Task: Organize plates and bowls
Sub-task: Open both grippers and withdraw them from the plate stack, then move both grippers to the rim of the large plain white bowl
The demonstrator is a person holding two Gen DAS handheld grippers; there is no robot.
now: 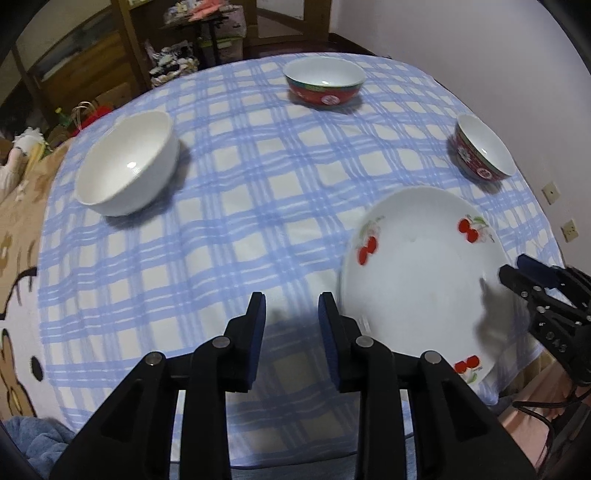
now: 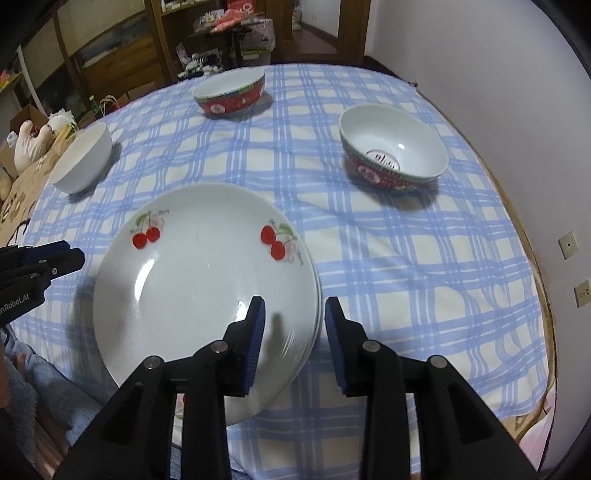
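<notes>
A white plate with red cherries (image 2: 207, 280) lies near the front of the blue-checked tablecloth (image 2: 388, 266); more than one rim shows at its right edge, as of a stack. My right gripper (image 2: 295, 314) is open astride that right rim, one finger over the plate and one outside it, the pads apart from it. My left gripper (image 1: 291, 314) is open over bare cloth, just left of the plate (image 1: 421, 273). A white bowl (image 1: 125, 162) stands at the left. One red bowl (image 1: 325, 81) stands at the far side, another (image 1: 484, 147) at the right.
The table's right edge runs close to a white wall (image 2: 517, 92) with sockets. Wooden cabinets and clutter (image 2: 229, 33) stand beyond the far edge. A plush toy (image 2: 33, 140) and a brown patterned blanket (image 1: 18, 240) lie at the left.
</notes>
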